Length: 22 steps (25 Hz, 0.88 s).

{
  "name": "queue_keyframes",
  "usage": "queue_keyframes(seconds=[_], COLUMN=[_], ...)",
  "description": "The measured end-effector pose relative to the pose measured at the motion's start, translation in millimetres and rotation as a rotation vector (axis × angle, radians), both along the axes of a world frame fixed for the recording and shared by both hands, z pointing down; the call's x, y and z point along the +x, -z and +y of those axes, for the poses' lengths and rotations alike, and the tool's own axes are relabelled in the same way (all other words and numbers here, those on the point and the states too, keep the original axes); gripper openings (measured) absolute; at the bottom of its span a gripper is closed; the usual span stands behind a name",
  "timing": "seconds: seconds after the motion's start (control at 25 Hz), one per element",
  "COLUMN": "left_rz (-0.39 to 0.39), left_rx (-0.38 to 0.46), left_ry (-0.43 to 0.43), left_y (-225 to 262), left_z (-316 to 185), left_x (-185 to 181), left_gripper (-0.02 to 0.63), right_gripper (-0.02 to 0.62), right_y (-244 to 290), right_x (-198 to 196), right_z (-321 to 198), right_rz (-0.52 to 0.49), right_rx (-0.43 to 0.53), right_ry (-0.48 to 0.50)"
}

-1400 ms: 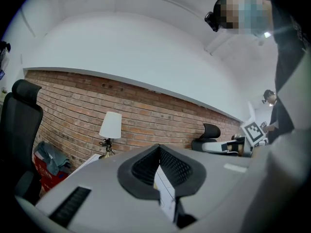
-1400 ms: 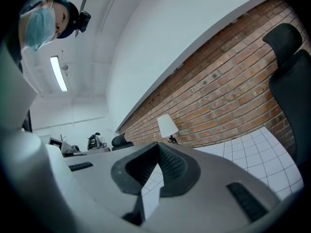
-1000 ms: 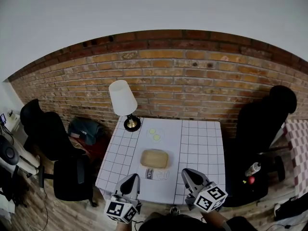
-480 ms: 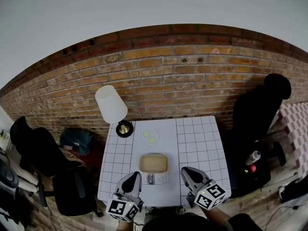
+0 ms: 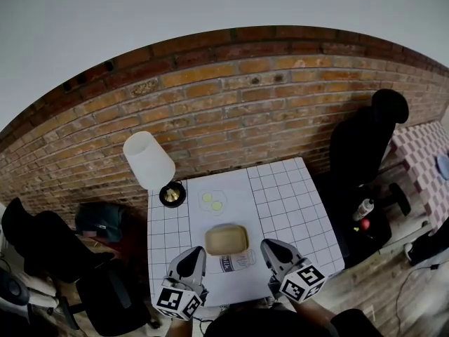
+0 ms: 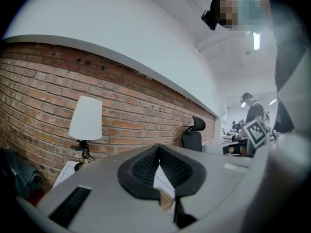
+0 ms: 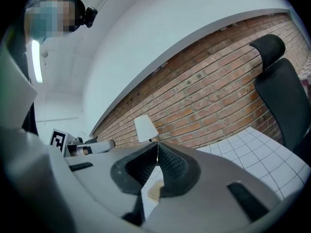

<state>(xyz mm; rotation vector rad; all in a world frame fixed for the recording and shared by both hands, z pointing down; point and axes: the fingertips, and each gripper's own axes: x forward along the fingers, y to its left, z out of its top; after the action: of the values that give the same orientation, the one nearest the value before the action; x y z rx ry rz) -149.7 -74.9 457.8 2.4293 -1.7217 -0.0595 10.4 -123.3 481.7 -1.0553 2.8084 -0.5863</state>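
The left gripper (image 6: pixel 158 147) has its two dark ribbed jaws pressed together at the tips, with nothing between them. The right gripper (image 7: pixel 158 144) is the same, tips meeting and nothing pinched. In the head view both hang over the near edge of a white square table with a black grid (image 5: pixel 295 195). The left is at about 7 o'clock of the table's middle and the right at about 5 o'clock. They are well apart from each other, and each points toward 12 o'clock.

Nearest to them is a tan rounded oblong slab (image 5: pixel 226 239), lying flat near the middle of the table. Whether it is bread or a board I cannot tell at this size. It sits at 1 o'clock of the left gripper and 11 o'clock of the right, and neither touches it. A clear packet with dark print (image 5: pixel 236 262) lies just beside the slab at its 6 o'clock, between the two grippers. A sliver of tan shows below the closed jaws in each gripper view.

Near the slab at its 12 o'clock lie two pale yellow-green rounds (image 5: pixel 212 201), side by side. At its 10 o'clock, by the table's far left corner, a lamp with a white shade and a dark round base (image 5: pixel 149 161) stands upright. A red-brick wall (image 5: pixel 266 97) runs behind the table at 12 o'clock. A black office chair (image 5: pixel 365 142) stands off the table at 2 o'clock.
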Motion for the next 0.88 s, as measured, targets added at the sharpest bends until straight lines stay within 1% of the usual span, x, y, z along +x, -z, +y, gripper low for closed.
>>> queue_keyframes(seconds=[0.2, 0.52, 0.76, 0.88], left_rz=[0.002, 0.003, -0.023, -0.015], left_rx=[-0.002, -0.028, -0.068, -0.093], left_ry=[-0.041, -0.088, -0.115, -0.129], left_y=[-9, -27, -47, -61], left_z=[-8, -24, -34, -38], left_x=[-12, -31, -44, -48], left_gripper=[0.010, 0.009, 0.009, 0.011], right_gripper=[0.005, 0.005, 0.005, 0.005], right_y=[-5, -23, -51, -67], right_x=[-9, -22, -35, -41], right_z=[-4, -12, -15, -17], right_rz=[0.017, 0.053, 0.073, 0.086], right_rx=[0.019, 0.006, -0.017, -0.047], right_ry=[-0.068, -0.153, -0.190, -0.190])
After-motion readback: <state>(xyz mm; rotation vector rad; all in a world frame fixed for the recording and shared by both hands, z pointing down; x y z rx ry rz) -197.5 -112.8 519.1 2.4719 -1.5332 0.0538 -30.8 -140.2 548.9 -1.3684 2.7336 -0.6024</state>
